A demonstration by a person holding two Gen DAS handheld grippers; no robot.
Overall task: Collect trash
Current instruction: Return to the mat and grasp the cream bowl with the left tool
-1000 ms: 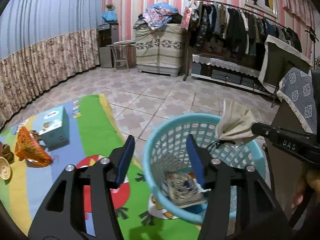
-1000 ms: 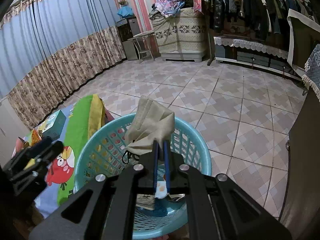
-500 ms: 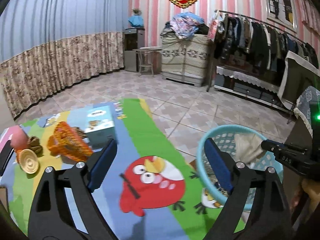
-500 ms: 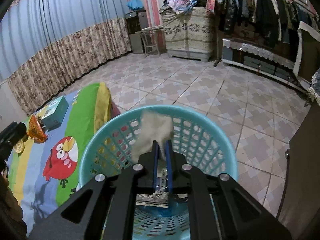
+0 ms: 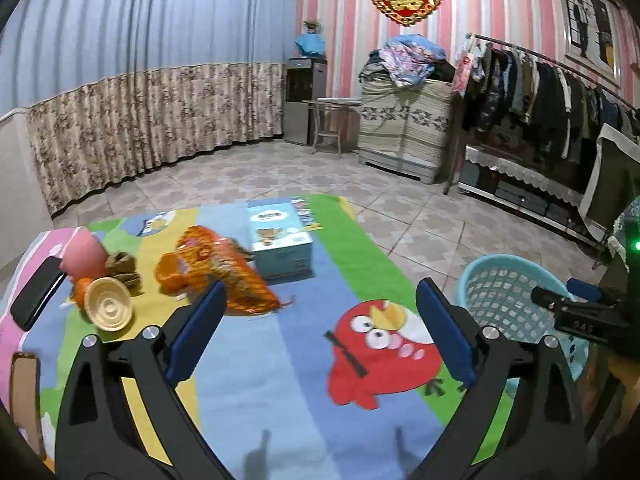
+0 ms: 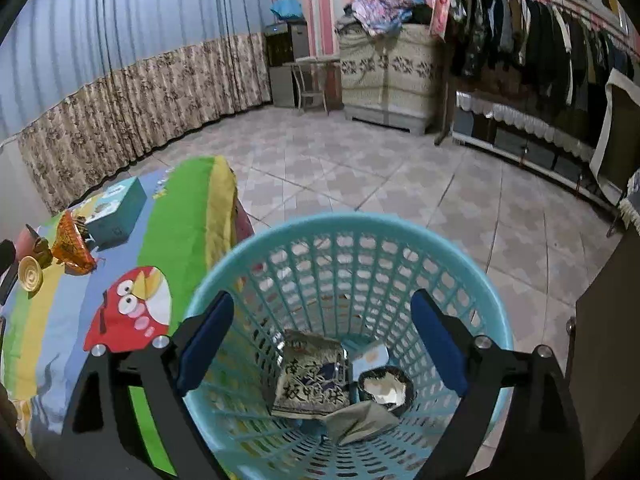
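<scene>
Spreading wider at this moment, the left gripper [image 5: 320, 320] has nothing between its blue pads, which frame the lower middle of the left wrist view over a striped cartoon mat [image 5: 256, 380] with a red bird printed on it. Beyond the left pad, in the centre left of that view, an orange wrapper [image 5: 218, 280] lies crumpled on the mat, just in front of a light blue box [image 5: 282, 242]. Further left sit a round yellowish lid [image 5: 108, 310], some brown scraps [image 5: 122, 270] and a pink cup [image 5: 84, 256], close together; a dark flat object [image 5: 36, 294] lies at the mat's left edge. The mat's far edge ends on pale patterned floor tiles [image 5: 256, 176], bare up to a long curtain [image 5: 140, 128] on the left and a rack of dark clothes [image 5: 540, 92] on the right.

At the right edge of the left wrist view a turquoise basket [image 5: 504, 300] stands beside the mat, with the right gripper [image 6: 322, 338] poised above it. In the right wrist view that gripper's jaws are also opening, empty, pointing down into the basket mouth. At the basket's bottom, in the lower middle of the frame, lie a printed packet [image 6: 310, 376], a dark crumpled cup [image 6: 386, 388] and a beige cloth-like piece [image 6: 360, 420], all clear of the pads. Open tiled floor stretches from the basket's far rim to a covered cabinet [image 6: 388, 76] at the back wall.
</scene>
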